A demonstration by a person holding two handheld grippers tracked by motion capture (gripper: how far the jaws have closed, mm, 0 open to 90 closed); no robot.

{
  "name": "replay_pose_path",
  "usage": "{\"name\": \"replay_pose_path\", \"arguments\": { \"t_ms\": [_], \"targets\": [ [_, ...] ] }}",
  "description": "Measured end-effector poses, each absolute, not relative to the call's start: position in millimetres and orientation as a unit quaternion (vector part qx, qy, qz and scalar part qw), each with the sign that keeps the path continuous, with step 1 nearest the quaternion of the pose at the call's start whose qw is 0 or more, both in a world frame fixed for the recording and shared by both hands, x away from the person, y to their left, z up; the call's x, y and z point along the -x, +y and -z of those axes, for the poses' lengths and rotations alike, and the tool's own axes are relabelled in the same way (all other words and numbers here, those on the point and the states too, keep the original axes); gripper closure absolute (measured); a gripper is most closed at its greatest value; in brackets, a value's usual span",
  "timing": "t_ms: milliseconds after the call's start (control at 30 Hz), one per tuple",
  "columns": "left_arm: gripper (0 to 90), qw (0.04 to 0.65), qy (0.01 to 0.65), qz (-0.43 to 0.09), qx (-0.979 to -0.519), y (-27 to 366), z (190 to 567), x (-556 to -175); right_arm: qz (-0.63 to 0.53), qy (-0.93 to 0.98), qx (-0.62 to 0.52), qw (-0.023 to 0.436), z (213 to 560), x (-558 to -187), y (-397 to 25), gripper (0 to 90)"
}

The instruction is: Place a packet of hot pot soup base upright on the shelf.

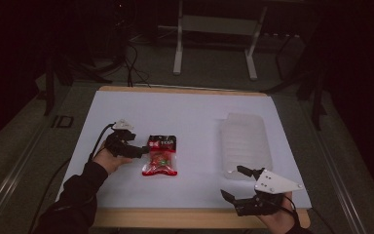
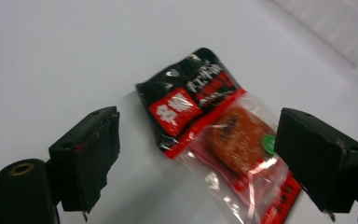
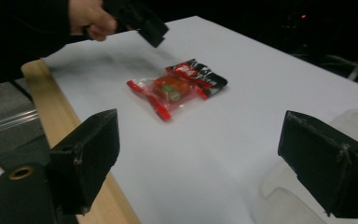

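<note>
White paper covers the table [image 1: 195, 112]. At left, my left gripper [image 1: 137, 151] sits just beside a red-and-black snack packet [image 1: 160, 155], its 2 jaws spread apart and holding nothing. The packet lies flat, left of centre. I judge the pick is next: I should straddle 1 edge squarely and close on the sealed rim, not the contents. Further right lies a clear plastic tray [image 1: 246, 141]. Near the front edge, my right gripper [image 1: 241, 187] hangs wide apart, empty.
</note>
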State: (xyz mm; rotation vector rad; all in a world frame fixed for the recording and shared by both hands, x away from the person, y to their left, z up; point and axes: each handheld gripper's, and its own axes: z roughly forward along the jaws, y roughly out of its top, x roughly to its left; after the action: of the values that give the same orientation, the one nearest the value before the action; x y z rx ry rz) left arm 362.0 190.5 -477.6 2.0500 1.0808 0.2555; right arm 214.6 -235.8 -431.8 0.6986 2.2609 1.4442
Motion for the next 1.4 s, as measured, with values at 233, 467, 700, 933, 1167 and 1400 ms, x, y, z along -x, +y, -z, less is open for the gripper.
{"name": "replay_pose_path", "arguments": {
  "t_ms": [233,467,700,933,1167,1400],
  "targets": [
    [18.3,0.389,0.440,-0.098,-0.803,184.3,486.9,-376.6,-0.510,0.803,-0.250,0.180,432.7,-214.9,-236.1,13.7],
    [27.4,0.367,0.462,-0.095,-0.802,180.8,502.5,-392.8,-0.504,0.807,-0.251,0.175,435.4,-216.0,-235.3,14.5],
    [33.4,0.364,0.474,-0.084,-0.797,177.0,514.3,-405.2,-0.501,0.811,-0.252,0.170,437.6,-216.9,-234.6,15.5],
    [33.6,0.360,0.479,-0.060,-0.798,173.6,526.6,-408.0,-0.497,0.813,-0.252,0.168,439.0,-217.6,-234.1,15.5],
    [40.0,0.363,0.488,-0.078,-0.790,168.7,528.9,-403.8,-0.493,0.816,-0.250,0.168,439.7,-217.1,-233.2,18.1],
    [42.8,0.334,0.471,-0.123,-0.807,155.3,528.7,-394.0,-0.494,0.815,-0.250,0.173,438.4,-216.4,-233.7,18.1]
  ]
}}
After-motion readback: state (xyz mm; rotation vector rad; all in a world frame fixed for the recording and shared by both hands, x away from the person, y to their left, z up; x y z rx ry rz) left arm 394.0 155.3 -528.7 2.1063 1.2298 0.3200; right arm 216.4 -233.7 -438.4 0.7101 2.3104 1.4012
